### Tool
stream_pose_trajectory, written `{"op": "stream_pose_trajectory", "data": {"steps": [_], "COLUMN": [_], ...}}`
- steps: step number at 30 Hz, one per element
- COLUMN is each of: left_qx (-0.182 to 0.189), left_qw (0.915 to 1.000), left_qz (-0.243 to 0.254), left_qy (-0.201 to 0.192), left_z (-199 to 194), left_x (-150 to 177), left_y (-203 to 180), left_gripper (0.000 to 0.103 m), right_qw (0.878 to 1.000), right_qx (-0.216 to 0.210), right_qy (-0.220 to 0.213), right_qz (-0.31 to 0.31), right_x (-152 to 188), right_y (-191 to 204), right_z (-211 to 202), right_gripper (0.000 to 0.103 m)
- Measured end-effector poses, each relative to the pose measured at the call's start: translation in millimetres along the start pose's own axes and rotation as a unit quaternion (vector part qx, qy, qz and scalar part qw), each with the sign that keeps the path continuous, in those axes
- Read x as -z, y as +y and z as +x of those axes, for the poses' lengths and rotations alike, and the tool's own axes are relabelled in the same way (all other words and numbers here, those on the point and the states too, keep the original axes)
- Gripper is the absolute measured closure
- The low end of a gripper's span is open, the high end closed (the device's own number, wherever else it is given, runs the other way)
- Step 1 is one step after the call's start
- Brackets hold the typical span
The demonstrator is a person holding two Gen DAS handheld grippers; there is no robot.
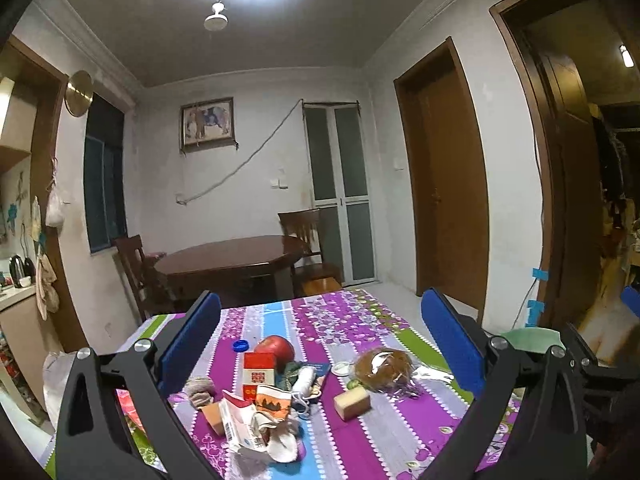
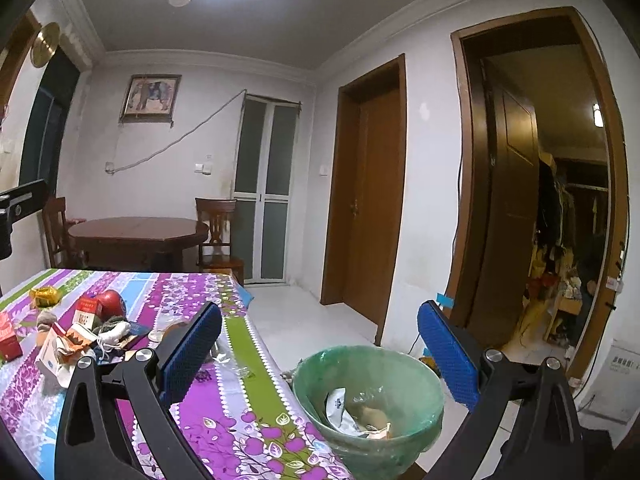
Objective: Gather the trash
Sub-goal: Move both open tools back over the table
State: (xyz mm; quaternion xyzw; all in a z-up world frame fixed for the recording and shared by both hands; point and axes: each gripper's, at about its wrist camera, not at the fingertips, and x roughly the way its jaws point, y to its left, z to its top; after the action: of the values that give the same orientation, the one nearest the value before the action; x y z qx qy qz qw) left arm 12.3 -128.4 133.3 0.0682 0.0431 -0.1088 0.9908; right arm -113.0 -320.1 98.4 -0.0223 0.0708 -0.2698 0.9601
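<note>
Your left gripper (image 1: 320, 340) was spread wide and held nothing; its blue, ribbed pads sat on black angular arms above the table (image 1: 360, 432).

Your right gripper (image 2: 320, 348) was likewise spread and empty, one finger over the table edge, the other over the green bin (image 2: 420, 384).

Table: covered in a glossy striped cloth of purple, grey, blue and green with a floral print.

Trash, clustered at the table's middle:
- crumpled white paper packet (image 1: 240, 428) with blue print, nearest you, touching a wad of white tissue (image 1: 280, 440);
- red-and-white carton (image 1: 259, 372), upright, boxy;
- red apple (image 1: 276, 348), round and shiny, just behind the carton;
- blue bottle cap (image 1: 240, 345), small and round, beside the apple;
- tan rectangular block (image 1: 352, 402), lying apart to the right;
- brown round item in clear crinkled film (image 1: 384, 368), behind the block;
- grey fuzzy lump (image 1: 200, 390), left of the carton.

Bin: round, translucent green plastic, standing on the floor just beside the table's right edge.

Shown by the right wrist view only: the bin's inside, holding a white wrapper (image 2: 340, 408) and pale scraps, and a yellow crinkled wrapper (image 2: 45, 296) at the far left of the cloth. The left wrist view showed only a sliver of the bin's rim, yet gave the pile whole.
</note>
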Motion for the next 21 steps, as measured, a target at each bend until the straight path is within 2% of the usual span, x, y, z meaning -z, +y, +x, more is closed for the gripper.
{"op": "stream_pose_trajectory", "data": {"steps": [14,21], "left_qx": [-0.01,-0.012], "left_qw": [0.9999,0.9999], "left_qz": [0.001,0.001], "left_qy": [0.007,0.008], "left_z": [-1.2,-0.9], "left_x": [3.8,6.1], "left_y": [4.8,6.2], "left_gripper": [0.006,0.006], "right_qw": [1.0,1.0], "right_qx": [-0.007,0.012], "right_qy": [-0.008,-0.015], "right_qz": [-0.003,0.004], "right_x": [-4.7,-9.9], "right_y": [13.0,13.2], "right_z": [-3.0,-6.3], "right_gripper": [0.005,0.005]}}
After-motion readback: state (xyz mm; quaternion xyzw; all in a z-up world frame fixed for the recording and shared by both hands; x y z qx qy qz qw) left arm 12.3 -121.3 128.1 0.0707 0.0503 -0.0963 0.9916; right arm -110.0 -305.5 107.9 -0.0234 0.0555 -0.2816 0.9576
